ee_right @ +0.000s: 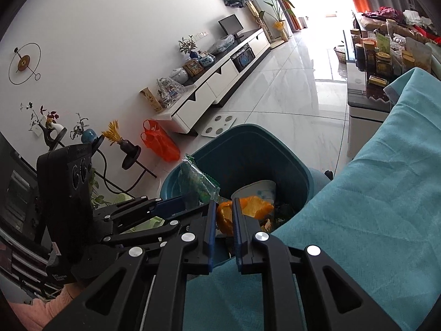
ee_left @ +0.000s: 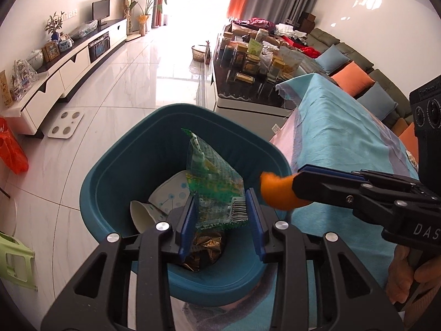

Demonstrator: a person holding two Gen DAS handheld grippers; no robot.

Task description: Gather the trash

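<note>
A teal trash bin stands on the floor beside the table; it also shows in the right wrist view. Inside lie a crushed paper cup and a dark foil wrapper. My left gripper is over the bin, jaws parted, with a green snack wrapper between them touching the left pad; it also shows in the right wrist view. My right gripper is shut on an orange peel at the bin's rim; the peel also shows in the left wrist view.
The table with a teal cloth is right of the bin. A coffee table with jars stands beyond. A white TV cabinet, a bathroom scale, an orange bag and a green stool are at the left.
</note>
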